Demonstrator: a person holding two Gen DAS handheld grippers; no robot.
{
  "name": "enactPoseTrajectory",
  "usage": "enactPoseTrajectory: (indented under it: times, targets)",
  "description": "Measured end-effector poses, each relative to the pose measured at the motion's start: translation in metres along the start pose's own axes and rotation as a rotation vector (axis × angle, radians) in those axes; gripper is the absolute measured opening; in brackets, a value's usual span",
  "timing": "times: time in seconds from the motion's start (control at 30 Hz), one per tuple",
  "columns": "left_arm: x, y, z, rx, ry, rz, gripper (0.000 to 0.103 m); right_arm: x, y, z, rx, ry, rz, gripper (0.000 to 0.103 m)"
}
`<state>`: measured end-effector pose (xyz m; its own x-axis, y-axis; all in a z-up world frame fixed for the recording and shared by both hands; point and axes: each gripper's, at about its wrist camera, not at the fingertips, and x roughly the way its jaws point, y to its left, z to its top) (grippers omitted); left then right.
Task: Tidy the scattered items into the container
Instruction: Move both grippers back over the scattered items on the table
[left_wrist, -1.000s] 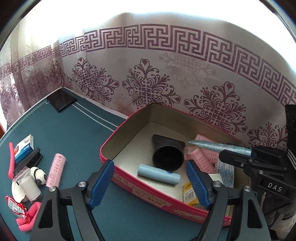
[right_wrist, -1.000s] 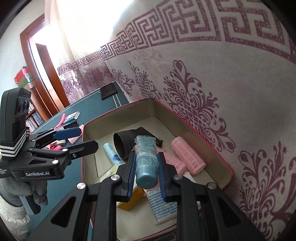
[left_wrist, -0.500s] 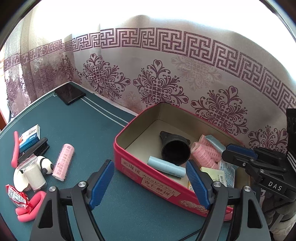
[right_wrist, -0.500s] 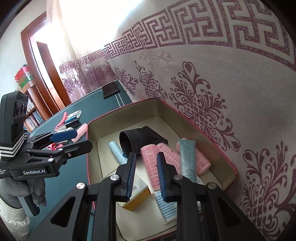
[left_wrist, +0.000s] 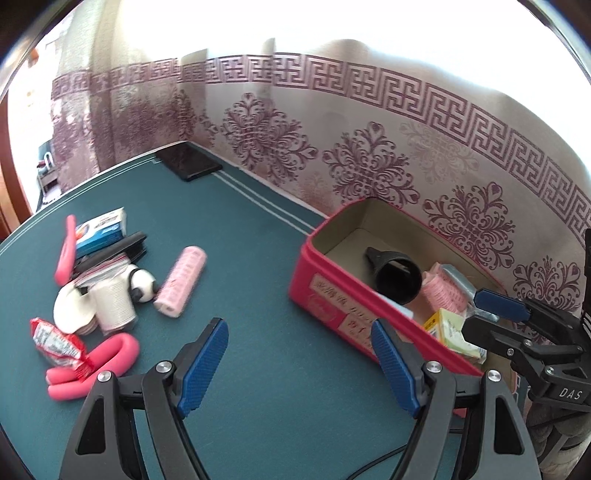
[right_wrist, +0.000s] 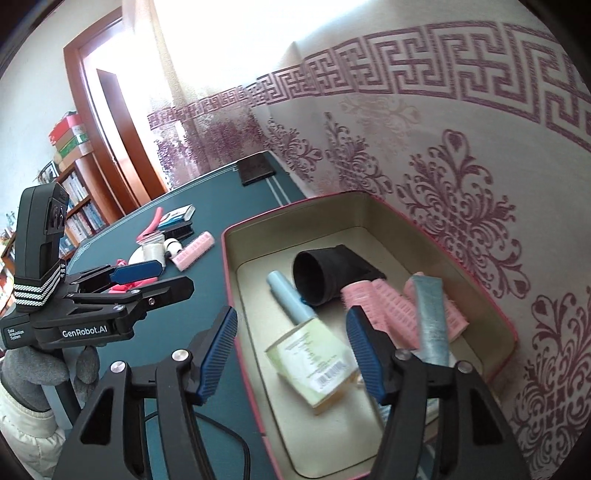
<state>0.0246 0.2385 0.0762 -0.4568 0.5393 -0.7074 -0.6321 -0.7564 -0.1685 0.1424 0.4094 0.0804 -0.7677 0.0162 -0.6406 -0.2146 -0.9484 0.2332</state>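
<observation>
Silvery-blue tube (right_wrist: 430, 314) lies in tin (right_wrist: 295, 206), beyond opening right tool (right_wrist: 291, 350).

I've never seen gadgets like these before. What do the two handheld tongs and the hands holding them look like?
Both are matte black plastic frames with silver screws. Each of the left tongs and right tongs has two ribbed blue pads. One body reads "GenRobot.AI", the other "DAS". A black-and-white woven strap wraps the left one below a black camera block. The hand wears a grey glove and a white sleeve. A black cable trails below.
</observation>
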Motion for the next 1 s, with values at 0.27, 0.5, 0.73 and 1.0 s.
enactPoseTrajectory:
  times: [0.27, 0.5, 0.73, 1.0]
  targets:
    - [-0.019, 0.056, -0.018, -0.1, -0.003, 0.114, 0.081, 0.009, 0.031, -0.002, -0.05, 0.018, 0.049, 0.07]
    - [-0.039, 0.113, -0.038, -0.209, -0.012, 0.204, 0.081, 0.02, 0.059, -0.005, -0.098, 0.048, 0.101, 0.072]
    - [-0.05, 0.15, -0.046, -0.276, -0.026, 0.253, 0.081, 0.026, 0.088, -0.009, -0.152, 0.062, 0.149, 0.075]
    - [-0.042, 0.174, -0.043, -0.322, -0.018, 0.253, 0.081, 0.041, 0.107, -0.016, -0.172, 0.109, 0.189, 0.075]
